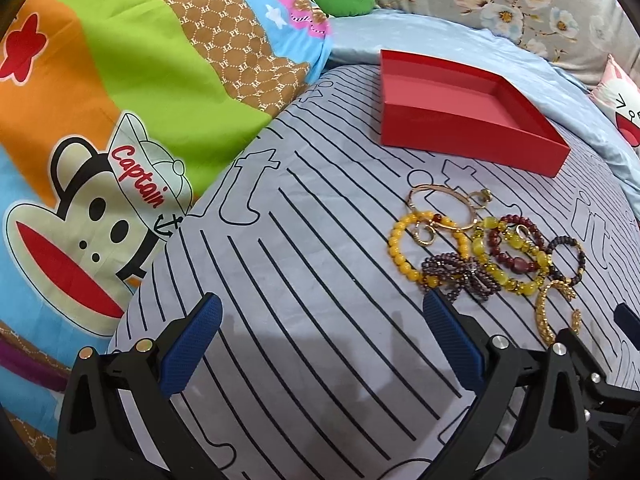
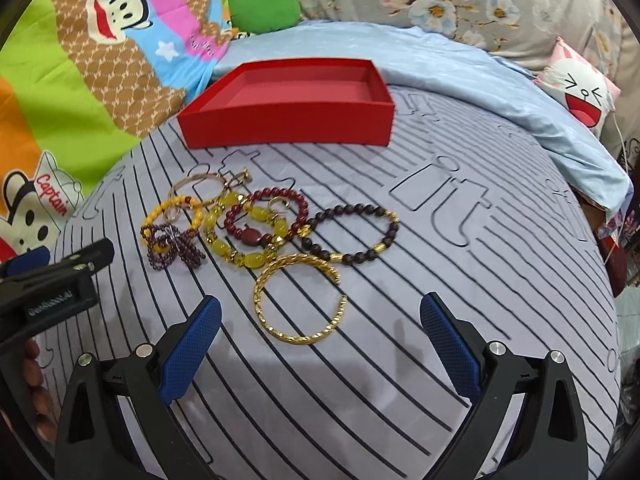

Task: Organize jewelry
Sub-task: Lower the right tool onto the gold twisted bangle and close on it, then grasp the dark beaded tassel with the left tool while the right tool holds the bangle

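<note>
A pile of bracelets lies on the striped grey bedsheet. In the right wrist view I see a twisted gold bangle (image 2: 298,300), a dark bead bracelet (image 2: 352,236), a red bead bracelet (image 2: 266,216), a yellow chunky bracelet (image 2: 240,240), a purple bead bracelet (image 2: 174,244) and a thin gold bangle (image 2: 202,184). The empty red box (image 2: 288,124) stands behind them; it also shows in the left wrist view (image 1: 460,128). My right gripper (image 2: 320,320) is open just in front of the gold bangle. My left gripper (image 1: 320,320) is open, left of the pile (image 1: 492,252).
A colourful cartoon quilt (image 1: 100,100) rises on the left. A light blue sheet (image 2: 460,72) and floral pillow (image 2: 440,0) lie behind the box. A white cartoon cushion (image 2: 580,88) sits at the far right. The left gripper's body (image 2: 52,280) shows at the left edge.
</note>
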Demonstrator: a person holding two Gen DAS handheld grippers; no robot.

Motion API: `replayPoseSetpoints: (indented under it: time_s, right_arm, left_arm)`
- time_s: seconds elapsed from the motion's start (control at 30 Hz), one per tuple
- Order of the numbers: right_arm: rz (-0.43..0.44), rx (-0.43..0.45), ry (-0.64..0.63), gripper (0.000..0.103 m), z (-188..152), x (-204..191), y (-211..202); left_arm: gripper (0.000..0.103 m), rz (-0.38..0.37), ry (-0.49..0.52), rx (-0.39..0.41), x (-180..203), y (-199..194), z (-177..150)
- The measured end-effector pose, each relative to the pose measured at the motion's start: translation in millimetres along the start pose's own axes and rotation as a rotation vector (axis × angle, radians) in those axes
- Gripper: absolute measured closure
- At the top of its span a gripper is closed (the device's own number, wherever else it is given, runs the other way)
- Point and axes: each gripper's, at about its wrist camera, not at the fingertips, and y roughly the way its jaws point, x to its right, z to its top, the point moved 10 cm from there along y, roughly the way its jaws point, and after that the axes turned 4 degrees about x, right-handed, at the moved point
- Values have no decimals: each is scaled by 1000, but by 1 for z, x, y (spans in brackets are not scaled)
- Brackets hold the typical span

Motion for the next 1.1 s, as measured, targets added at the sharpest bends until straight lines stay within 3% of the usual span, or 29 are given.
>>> replayPoseSetpoints:
  time_s: [0.5, 0.57, 0.63, 1.1]
  right_arm:
    - [20, -23, -10, 36, -1, -5, 28]
    - [23, -17, -7, 46, 0, -2, 27]
    - [26, -15, -3, 49, 1, 0, 27]
    - [22, -5, 69, 49, 4, 33, 15]
  left_arm:
    - [7, -25, 30, -38, 15, 14, -4]
    - [7, -32, 34, -44, 19, 15, -5]
    - [7, -42, 41, -46, 24, 16, -6]
    - [7, -121, 70, -48, 54, 17, -2]
